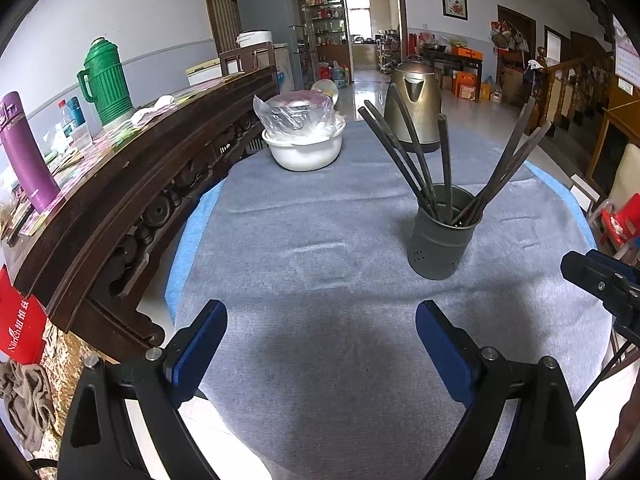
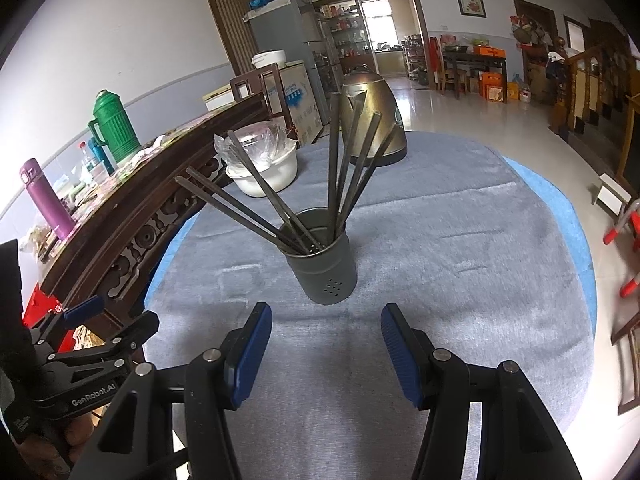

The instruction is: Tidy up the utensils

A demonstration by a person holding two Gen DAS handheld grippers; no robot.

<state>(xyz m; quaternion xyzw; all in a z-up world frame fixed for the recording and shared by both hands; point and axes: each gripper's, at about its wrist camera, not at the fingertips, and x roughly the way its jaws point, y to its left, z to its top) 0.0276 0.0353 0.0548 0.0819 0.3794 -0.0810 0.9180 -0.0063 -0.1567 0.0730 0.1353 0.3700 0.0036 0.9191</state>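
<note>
A dark grey metal utensil holder (image 1: 442,236) stands upright on the grey cloth, right of centre in the left wrist view and centred in the right wrist view (image 2: 322,266). Several dark chopsticks (image 1: 408,152) stand in it, fanned out to both sides (image 2: 340,168). My left gripper (image 1: 320,320) is open and empty, low over the cloth, well short of the holder and to its left. My right gripper (image 2: 326,326) is open and empty, just in front of the holder. The right gripper shows at the right edge of the left wrist view (image 1: 600,280).
A white bowl with a plastic-wrapped lid (image 1: 302,136) and a brass-coloured kettle (image 1: 416,104) stand at the far end of the cloth-covered table (image 1: 320,220). A dark carved wooden cabinet (image 1: 132,184) runs along the left, carrying a green thermos (image 1: 106,80) and purple bottle (image 1: 26,152).
</note>
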